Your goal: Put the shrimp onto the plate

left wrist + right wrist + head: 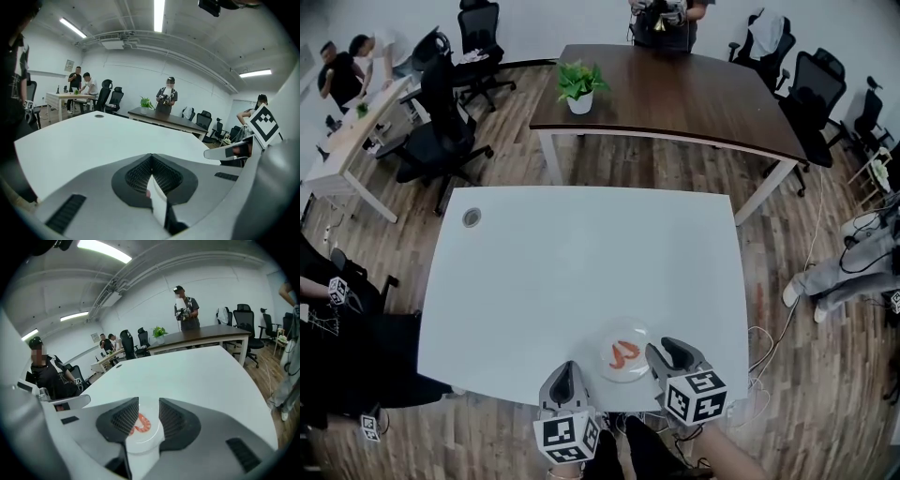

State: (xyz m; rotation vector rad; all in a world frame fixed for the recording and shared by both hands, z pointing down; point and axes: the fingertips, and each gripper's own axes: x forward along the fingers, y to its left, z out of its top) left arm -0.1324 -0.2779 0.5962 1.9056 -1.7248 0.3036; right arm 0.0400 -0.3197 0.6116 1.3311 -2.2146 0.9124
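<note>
Right tongs [667, 351], jaws apart, point downward at shrimp [623, 353] on plate [615, 374].

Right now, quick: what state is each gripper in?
Left gripper: jaws closed, holding nothing.
Right gripper: jaws open, empty; the shrimp lies on the plate.

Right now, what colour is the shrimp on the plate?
Orange-red. The shrimp shows best in the right gripper view, on the white plate.

shrimp [142, 424] – left part hidden behind a jaw, right gripper view | plate [151, 440] – near rim covered by right gripper [147, 405] | head view – plate's right rim under same gripper
</note>
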